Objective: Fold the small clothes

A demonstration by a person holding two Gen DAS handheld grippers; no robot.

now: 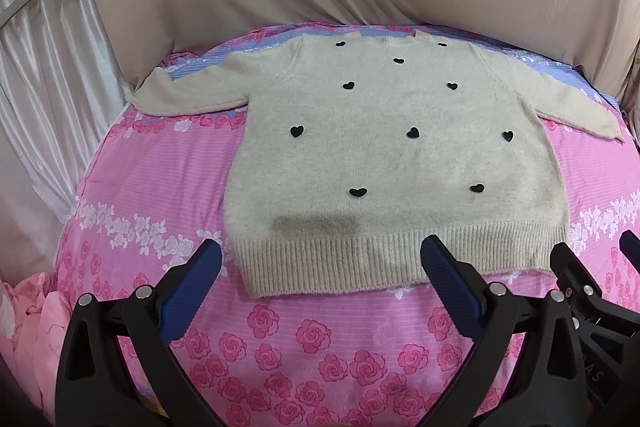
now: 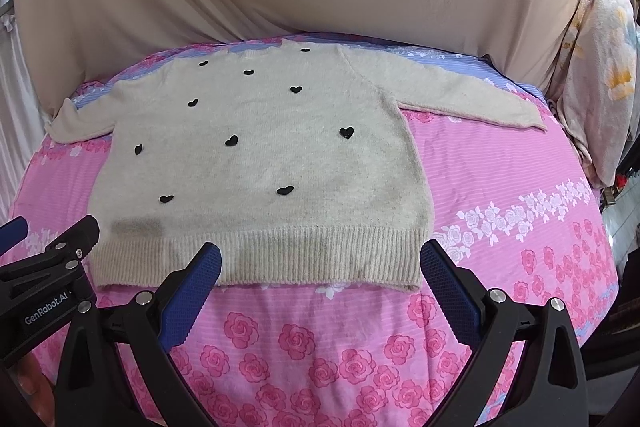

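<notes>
Sweater [image 1: 384,155] lies flat mid-bed [image 1: 160,187], sleeves out, probably prepped for folding, with left gripper [image 1: 320,263] and right gripper [image 2: 320,263] both gaping empty near the hem.

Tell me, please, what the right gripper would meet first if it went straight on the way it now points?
Most likely the sweater's ribbed hem, which lies just ahead of the open right gripper on the pink bedspread. Depth is unclear, so it might pass above it.

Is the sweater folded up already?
No, the sweater lies flat on the pink sheet with both sleeves spread out to the sides, and neither open gripper is touching it.
</notes>
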